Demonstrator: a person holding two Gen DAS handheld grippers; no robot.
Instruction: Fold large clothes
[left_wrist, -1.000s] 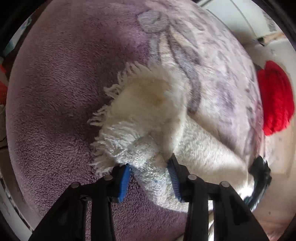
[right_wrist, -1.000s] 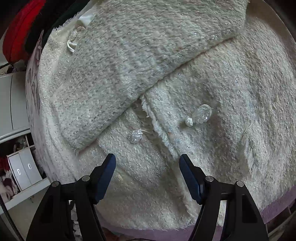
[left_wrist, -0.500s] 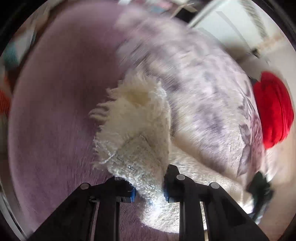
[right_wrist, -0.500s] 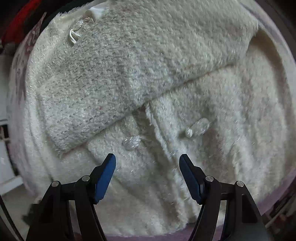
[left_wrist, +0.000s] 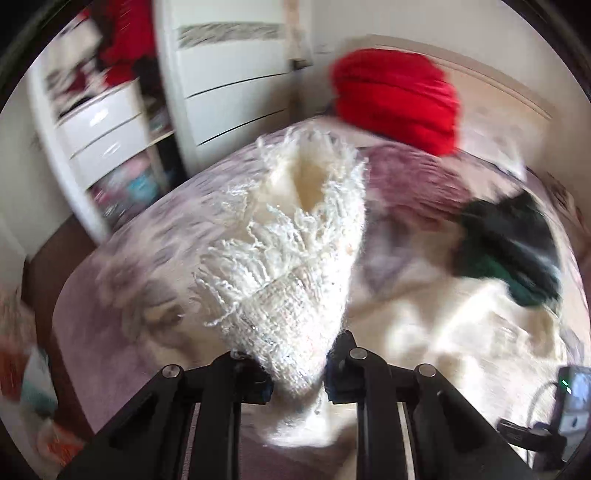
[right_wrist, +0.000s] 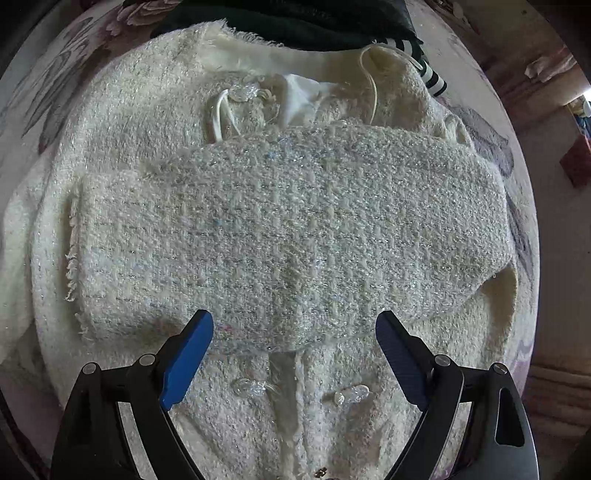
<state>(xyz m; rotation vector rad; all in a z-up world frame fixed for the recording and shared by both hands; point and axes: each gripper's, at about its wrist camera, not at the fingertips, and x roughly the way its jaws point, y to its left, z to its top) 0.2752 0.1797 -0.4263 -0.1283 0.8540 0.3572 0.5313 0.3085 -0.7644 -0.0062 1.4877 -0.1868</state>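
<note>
On the bed, left view: we see our left gripper (left_wrist: 297, 373) clenched on the fringed cuff of a cream jacket sleeve (left_wrist: 295, 258), lifted clear of the purple blanket (left_wrist: 110, 295).
Jacket place, left view: the body of the jacket (left_wrist: 443, 332) lies bright and blurred on the blanket, to the right of the raised sleeve.
Step in hand: we judge that we are carrying this second sleeve across the chest; we should keep the cuff pinched, swing it low and level, and lay it flat without a twist.
Around, left view: a red pile (left_wrist: 395, 99) sits at the far side, a dark green garment (left_wrist: 517, 251) lies just beside the jacket, white drawers (left_wrist: 107, 129) stand beyond the bed, and a small device with a cable (left_wrist: 569, 398) rests at the right edge.
Right view, gripper: our right gripper (right_wrist: 295, 358) hovers released, jaws wide apart, grasping nothing, just above the jacket front.
Right view, jacket: one sleeve (right_wrist: 288, 236) already lies folded across the chest; clear buttons (right_wrist: 247, 387) show below it along the front opening.
In the way: the dark garment (right_wrist: 295, 22) touches the collar, and may snag once we fold the body; the free gripper can press the laid sleeve so it does not shift.
</note>
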